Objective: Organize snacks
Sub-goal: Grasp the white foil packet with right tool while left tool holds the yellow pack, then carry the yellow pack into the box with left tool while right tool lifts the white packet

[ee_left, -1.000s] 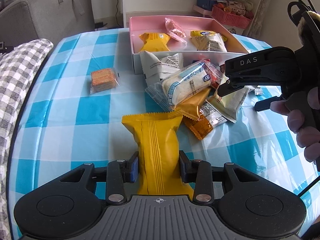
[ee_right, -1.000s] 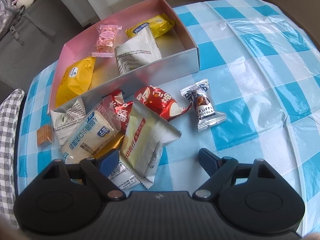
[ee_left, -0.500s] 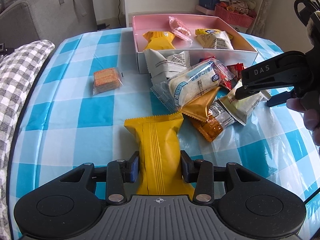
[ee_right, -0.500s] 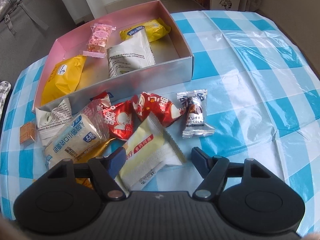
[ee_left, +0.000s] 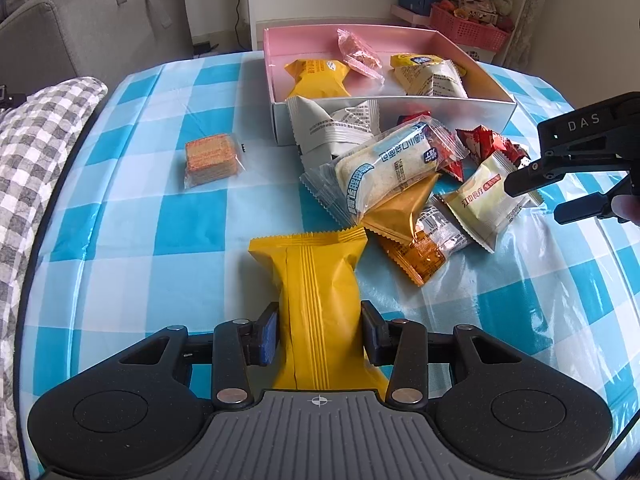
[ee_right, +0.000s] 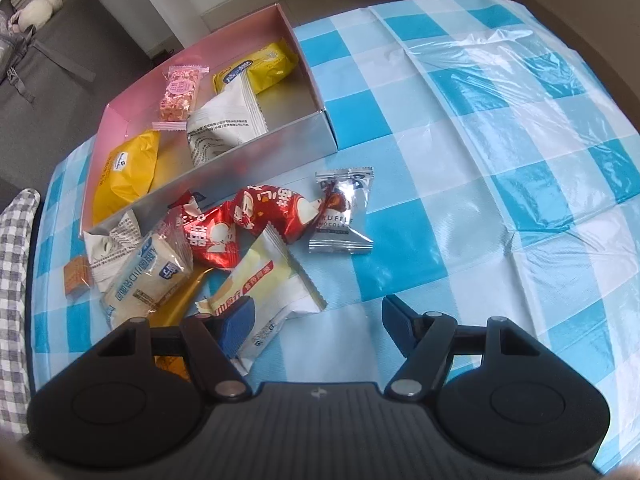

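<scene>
My left gripper [ee_left: 320, 332] is shut on a yellow snack packet [ee_left: 316, 272], which sticks out forward over the checked tablecloth. My right gripper [ee_right: 316, 320] hangs low over a cream-coloured packet [ee_right: 260, 280] at the near edge of the snack pile. Its jaws are closing. The packet's right half lies between them, the left finger is over the packet and the right finger stands clear of it. In the left wrist view the right gripper [ee_left: 540, 200] is at the far right above that cream packet [ee_left: 488, 196]. The pink box [ee_left: 392, 110] holds several snacks.
The loose pile in front of the box [ee_right: 256, 168] includes a white roll pack [ee_left: 392, 164], red packets [ee_right: 276, 208], a gold packet [ee_left: 404, 208] and a silver truffle chocolate [ee_right: 340, 216]. A cracker pack [ee_left: 210, 156] lies alone to the left. A checked cushion [ee_left: 36, 152] borders the table's left edge.
The right gripper has shifted a little to the right over the pile and its jaws have narrowed. The left gripper keeps still with the yellow packet in it.
</scene>
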